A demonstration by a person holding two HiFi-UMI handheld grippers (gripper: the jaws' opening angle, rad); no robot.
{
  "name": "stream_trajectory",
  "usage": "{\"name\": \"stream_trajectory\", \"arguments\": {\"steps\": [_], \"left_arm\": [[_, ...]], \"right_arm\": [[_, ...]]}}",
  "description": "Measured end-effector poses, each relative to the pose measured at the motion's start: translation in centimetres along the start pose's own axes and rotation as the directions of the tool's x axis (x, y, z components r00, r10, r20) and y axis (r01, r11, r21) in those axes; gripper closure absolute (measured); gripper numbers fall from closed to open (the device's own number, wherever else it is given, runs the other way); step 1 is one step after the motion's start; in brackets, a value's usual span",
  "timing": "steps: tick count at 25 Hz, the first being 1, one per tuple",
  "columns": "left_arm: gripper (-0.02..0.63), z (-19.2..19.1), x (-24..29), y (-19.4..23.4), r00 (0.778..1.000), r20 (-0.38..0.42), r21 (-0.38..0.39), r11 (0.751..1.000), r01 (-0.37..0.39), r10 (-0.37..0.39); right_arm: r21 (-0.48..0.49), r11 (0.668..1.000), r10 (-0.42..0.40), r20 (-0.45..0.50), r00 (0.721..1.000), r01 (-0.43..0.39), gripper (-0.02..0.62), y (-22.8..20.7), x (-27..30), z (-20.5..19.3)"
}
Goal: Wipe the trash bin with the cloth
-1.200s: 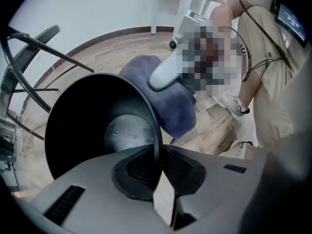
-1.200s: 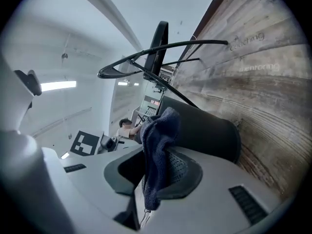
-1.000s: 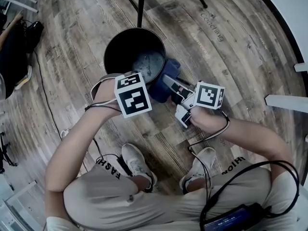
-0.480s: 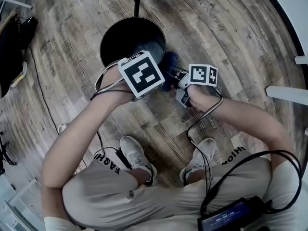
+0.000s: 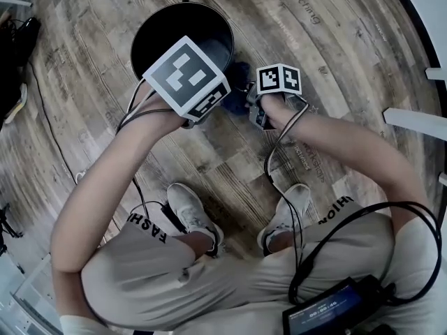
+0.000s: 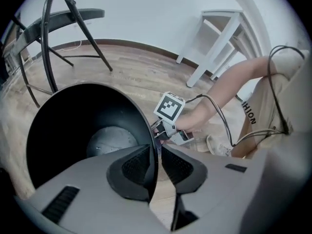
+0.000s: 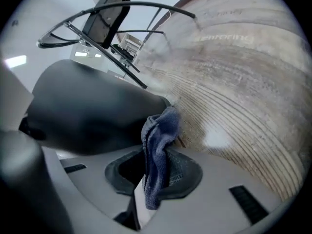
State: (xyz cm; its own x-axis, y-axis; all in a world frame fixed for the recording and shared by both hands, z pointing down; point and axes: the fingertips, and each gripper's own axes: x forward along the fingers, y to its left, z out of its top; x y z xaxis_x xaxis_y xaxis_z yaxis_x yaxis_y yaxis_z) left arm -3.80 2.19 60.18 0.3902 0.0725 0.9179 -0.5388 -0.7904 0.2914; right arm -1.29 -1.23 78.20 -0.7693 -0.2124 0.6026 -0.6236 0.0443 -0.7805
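Note:
A black round trash bin (image 5: 150, 33) stands on the wood floor. Its near rim (image 6: 155, 145) runs between the pads of my left gripper (image 6: 157, 162). Those jaws have just been opening, and a thin gap shows beside the right pad. In the head view the left marker cube (image 5: 185, 75) hides the jaws. My right gripper (image 7: 157, 167) is shut on a dark blue cloth (image 7: 158, 140). It holds the cloth against the bin's outer wall (image 7: 87, 111), low near the floor. From above, the cloth (image 5: 239, 72) peeks out beside the bin.
Black metal stand legs (image 6: 58, 38) rise behind the bin. A white table leg (image 6: 214, 48) stands to the right, with white furniture parts (image 5: 419, 121) at the head view's right edge. The person's shoes (image 5: 192, 215) and cables lie just behind the grippers.
The right gripper has sunk along the bin's outer wall with the cloth. The left gripper has rolled at the near rim, turning its marker cube, and shifted slightly.

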Motion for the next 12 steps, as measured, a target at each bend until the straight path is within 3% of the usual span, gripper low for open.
{"name": "stream_trajectory", "arguments": {"steps": [2, 5, 8, 10, 12], "left_arm": [[0.491, -0.4, -1.1, 0.0, 1.0, 0.005, 0.05, 0.999, 0.005, -0.005], [0.483, -2.3, -1.8, 0.5, 0.998, -0.058, 0.205, 0.979, -0.023, 0.035], [0.483, -4.5, -1.1, 0.6, 0.989, -0.137, 0.332, 0.943, -0.002, 0.05], [0.484, -5.6, -0.8, 0.9, 0.984, -0.163, 0.371, 0.928, -0.009, 0.074], [0.539, -6.2, -0.7, 1.3, 0.978, -0.181, 0.378, 0.925, -0.027, 0.103]], "right_arm": [[-0.001, 0.999, 0.046, 0.065, 0.997, -0.046, 0.532, 0.9, -1.8, 0.6], [0.015, 0.99, 0.136, 0.167, 0.977, -0.141, 0.532, 3.1, -4.9, 1.3], [0.022, 0.97, 0.231, 0.244, 0.942, -0.243, 0.532, 6.2, -7.6, 1.8], [0.009, 0.952, 0.291, 0.271, 0.917, -0.305, 0.532, 8.9, -9.0, 1.8], [-0.012, 0.935, 0.343, 0.281, 0.896, -0.354, 0.532, 11.7, -9.8, 1.5]]}}
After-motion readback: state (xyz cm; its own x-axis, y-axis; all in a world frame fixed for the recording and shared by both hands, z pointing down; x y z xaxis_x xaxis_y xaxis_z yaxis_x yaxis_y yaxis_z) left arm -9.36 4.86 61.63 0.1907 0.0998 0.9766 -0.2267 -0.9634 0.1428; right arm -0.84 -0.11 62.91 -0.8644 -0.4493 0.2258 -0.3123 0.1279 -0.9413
